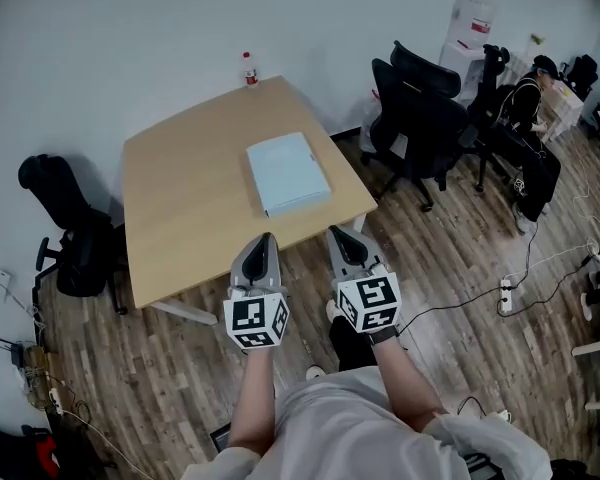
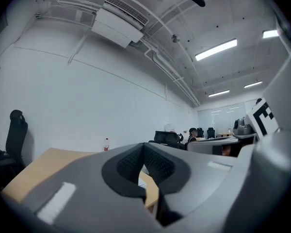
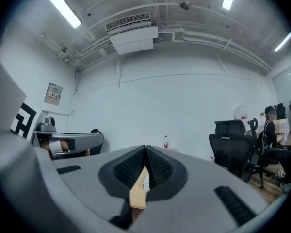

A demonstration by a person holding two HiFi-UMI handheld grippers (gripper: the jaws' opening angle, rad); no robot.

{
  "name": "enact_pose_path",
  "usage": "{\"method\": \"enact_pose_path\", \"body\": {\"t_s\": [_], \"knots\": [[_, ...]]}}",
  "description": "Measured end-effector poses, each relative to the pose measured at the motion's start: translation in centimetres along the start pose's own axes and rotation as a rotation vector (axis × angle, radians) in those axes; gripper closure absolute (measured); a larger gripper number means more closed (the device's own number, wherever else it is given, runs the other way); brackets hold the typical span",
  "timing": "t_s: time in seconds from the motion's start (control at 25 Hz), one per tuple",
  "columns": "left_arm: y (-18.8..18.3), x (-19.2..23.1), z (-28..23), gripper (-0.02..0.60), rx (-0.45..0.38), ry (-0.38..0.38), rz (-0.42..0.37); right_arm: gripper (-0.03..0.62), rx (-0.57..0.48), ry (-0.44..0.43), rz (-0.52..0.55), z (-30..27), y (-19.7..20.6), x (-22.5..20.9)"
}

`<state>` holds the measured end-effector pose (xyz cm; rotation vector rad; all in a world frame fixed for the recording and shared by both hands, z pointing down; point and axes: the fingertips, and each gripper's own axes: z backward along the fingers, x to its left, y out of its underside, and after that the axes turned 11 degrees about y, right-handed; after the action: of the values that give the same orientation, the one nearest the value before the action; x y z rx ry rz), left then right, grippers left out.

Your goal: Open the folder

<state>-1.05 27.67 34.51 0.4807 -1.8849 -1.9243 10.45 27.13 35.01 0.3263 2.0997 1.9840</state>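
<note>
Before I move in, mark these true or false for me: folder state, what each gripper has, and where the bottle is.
1. The folder lies closed on the table. True.
2. The left gripper grips the folder. False: it is shut on nothing, by the table's near edge, short of the folder.
3. The right gripper is shut and empty. True.
4. The bottle stands on the folder. False: it stands at the table's far edge, apart from the folder.
</note>
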Motion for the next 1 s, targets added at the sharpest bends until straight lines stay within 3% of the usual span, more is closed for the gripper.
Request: {"method": "enact_pose_path", "body": {"t_s": [0.6, 1.0], "knots": [[0.3, 8.3, -15.6, 0.572, 0.008, -0.093, -0.031, 0.580, -0.017, -0.151, -0.029, -19.8, -1.0, -6.1], [1.9, 10.0, -25.0, 0.572, 0.044, -0.104, -0.030, 0.580, 0.041, -0.213, -0.046, -26.9, 0.5, -10.8]]}}
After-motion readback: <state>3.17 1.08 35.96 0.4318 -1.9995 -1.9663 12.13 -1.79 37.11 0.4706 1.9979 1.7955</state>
